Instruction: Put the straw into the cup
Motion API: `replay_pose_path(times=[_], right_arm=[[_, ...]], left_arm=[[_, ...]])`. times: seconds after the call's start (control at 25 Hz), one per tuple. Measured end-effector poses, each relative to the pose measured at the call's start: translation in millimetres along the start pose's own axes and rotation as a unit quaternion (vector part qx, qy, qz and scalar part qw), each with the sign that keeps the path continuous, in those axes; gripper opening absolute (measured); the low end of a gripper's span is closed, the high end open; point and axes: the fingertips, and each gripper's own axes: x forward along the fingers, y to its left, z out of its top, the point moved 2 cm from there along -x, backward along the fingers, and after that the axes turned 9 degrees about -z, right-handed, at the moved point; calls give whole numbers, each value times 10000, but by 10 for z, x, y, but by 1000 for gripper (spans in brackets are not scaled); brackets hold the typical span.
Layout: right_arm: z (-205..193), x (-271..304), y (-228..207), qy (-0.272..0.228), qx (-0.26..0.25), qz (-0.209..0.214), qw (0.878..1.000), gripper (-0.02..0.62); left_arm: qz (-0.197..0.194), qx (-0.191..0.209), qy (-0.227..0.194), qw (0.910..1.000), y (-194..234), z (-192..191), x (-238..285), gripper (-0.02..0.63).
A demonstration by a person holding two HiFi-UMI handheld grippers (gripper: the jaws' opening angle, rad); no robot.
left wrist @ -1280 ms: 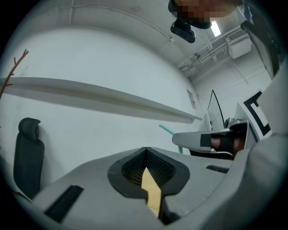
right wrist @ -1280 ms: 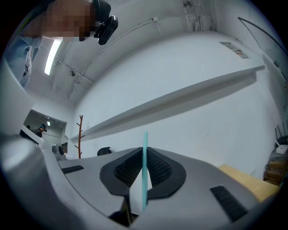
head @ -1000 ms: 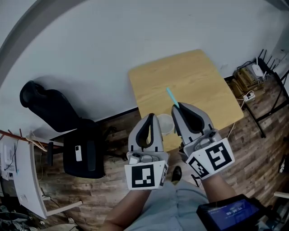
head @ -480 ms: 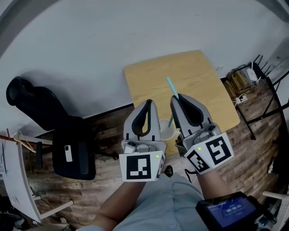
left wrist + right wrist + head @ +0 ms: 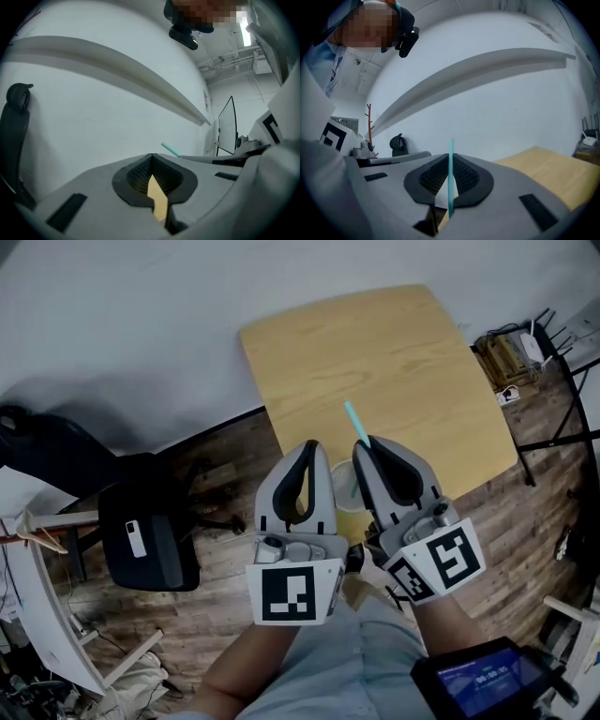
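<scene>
The straw was thin & light blue, pinched tight in the R gripper mid-frame, above the cup. It stood tilted, its top toward the upper left. L gripper jaws were closed on nothing.

No words or numbers can be read — the small screen shows blue marks, maybe writing — too blurry.

I see the thin teal straw tilted, its lower end dipping into the pale cup at the wooden table's near edge.
</scene>
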Motion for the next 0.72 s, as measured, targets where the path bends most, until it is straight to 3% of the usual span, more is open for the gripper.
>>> replay_pose_path(times=[0.36, 0.72], right_arm=[[-612, 106, -249, 480, 148, -255, 9984, 23], [-872, 150, -331, 624, 140, -382, 9972, 25]], left_arm=[[-95, -355, 470, 9982, 114, -580, 188, -2], [-135, -503, 701, 9962, 192, -856, 258, -2]])
